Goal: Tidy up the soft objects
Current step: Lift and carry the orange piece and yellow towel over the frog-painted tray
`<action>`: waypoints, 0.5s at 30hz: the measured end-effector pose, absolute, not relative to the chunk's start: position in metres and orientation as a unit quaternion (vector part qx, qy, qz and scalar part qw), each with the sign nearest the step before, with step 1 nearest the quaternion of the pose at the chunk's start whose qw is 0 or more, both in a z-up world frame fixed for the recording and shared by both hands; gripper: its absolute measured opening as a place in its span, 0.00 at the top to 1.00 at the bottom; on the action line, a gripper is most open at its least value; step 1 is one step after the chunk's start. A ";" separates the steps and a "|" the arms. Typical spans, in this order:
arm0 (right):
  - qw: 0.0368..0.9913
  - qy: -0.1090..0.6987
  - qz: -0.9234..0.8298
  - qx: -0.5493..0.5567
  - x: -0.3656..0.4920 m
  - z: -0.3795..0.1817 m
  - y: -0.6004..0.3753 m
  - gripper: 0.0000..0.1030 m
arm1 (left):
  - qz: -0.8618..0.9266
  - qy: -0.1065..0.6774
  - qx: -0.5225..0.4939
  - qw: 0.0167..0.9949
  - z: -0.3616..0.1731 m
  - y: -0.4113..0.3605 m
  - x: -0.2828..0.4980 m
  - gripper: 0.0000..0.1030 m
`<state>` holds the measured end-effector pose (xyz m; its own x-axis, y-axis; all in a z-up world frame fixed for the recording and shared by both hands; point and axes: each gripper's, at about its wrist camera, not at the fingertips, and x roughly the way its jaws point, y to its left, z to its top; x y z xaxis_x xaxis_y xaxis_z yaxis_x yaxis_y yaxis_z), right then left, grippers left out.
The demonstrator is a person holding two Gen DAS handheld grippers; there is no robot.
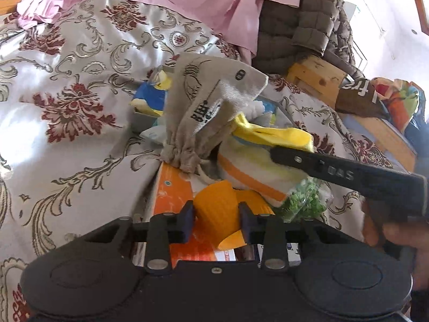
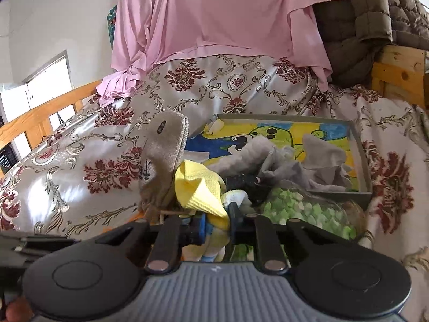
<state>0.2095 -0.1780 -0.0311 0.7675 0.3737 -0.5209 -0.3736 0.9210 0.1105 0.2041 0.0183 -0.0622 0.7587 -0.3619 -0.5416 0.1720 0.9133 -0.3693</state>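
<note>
While both claws sit low over the same heap of soft things on the patterned bedspread [image 1: 67, 86], each one is already clamped on a different piece. The left gripper [image 1: 215, 221] has its blue pads pressed on either side of an orange ribbed cloth [image 1: 217, 209], which bulges up between them and spills forward over an orange-and-white box [image 1: 171, 190]. The right gripper [image 2: 215, 224] pinches a fold of the yellow waffle cloth [image 2: 198, 190] — in the left wrist view its dark finger [image 1: 308, 161] comes in from the right and lies along that same yellow cloth [image 1: 276, 134].

What the coming move turns on, as I read it, is where the grey tray [image 2: 359, 145] lies from each claw. It stands straight ahead of the right gripper and slightly to its right, just beyond the heap, with its long side running across the view; a cartoon picture lines its floor and a grey rag [image 2: 268, 158] already lies in it. From the left gripper the tray is farther off, mostly hidden behind the upright linen drawstring pouch [image 1: 211, 107], which stands between the two.

So the right hand is the nearer one — its yellow cloth needs only a short lift forward, clear of the bag of green pieces [image 2: 308, 212] lying against the tray's near wall. The orange cloth has to pass around or over the pouch.
</note>
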 end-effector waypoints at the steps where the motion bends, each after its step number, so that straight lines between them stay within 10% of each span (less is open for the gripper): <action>1: 0.940 0.277 0.198 0.000 0.202 -0.028 -0.180 0.83 | -0.141 0.317 -0.151 0.926 -0.061 0.019 0.203 0.68; 15: 0.941 0.270 0.198 -0.044 0.120 -0.005 -0.176 0.83 | -0.075 0.313 -0.168 0.932 -0.027 0.047 0.141 0.71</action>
